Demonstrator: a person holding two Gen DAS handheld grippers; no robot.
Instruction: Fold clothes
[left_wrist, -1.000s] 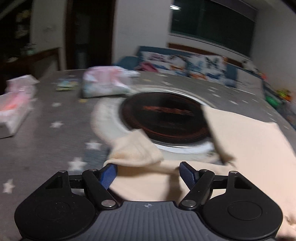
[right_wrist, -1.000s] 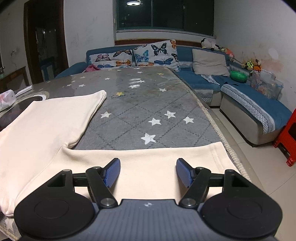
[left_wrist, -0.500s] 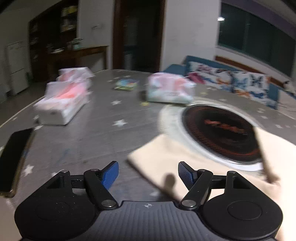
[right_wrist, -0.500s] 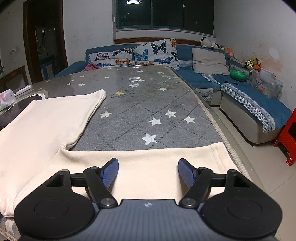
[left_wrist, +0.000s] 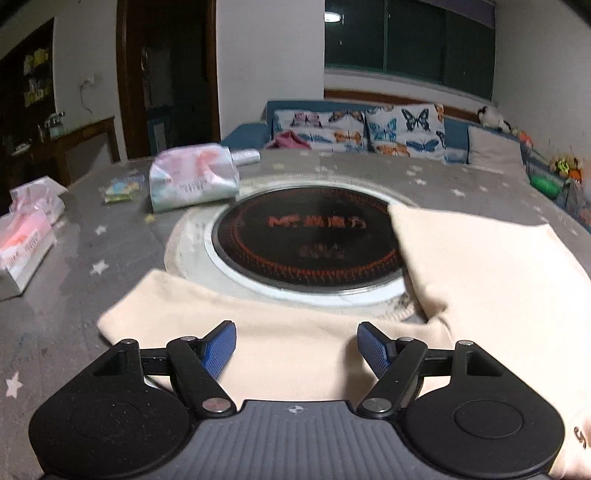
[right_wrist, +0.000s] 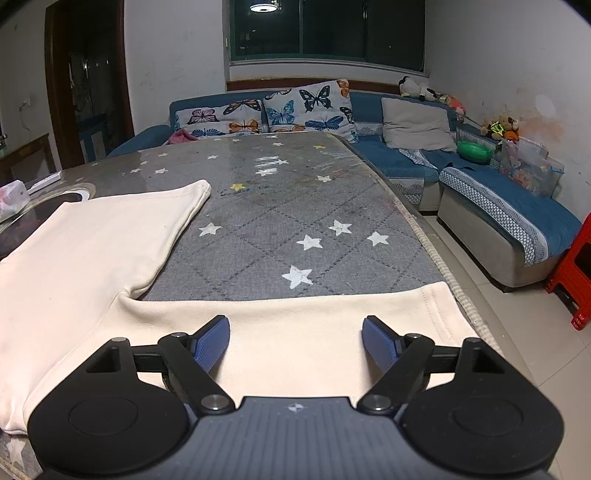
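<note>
Swinging back from the tissue packs since half a second ago, my left tool (left_wrist: 296, 345) now hangs wide open and empty over the cream garment's (left_wrist: 480, 266) near sleeve (left_wrist: 229, 314), just short of the tabletop's (right_wrist: 295, 206) round burner (left_wrist: 306, 236), while my right tool (right_wrist: 296, 341), equally open, hasn't budged over the other sleeve (right_wrist: 314, 317), so I'd pinch both cuffs and fold inward together.

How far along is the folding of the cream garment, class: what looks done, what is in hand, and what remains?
Done: the cream garment lies spread flat on the star-patterned table, one sleeve out by the round hotplate. No fold is visible yet.
In hand: nothing; the left gripper and right gripper are open over the sleeves.
Left: every fold, probably sleeves first.
</note>
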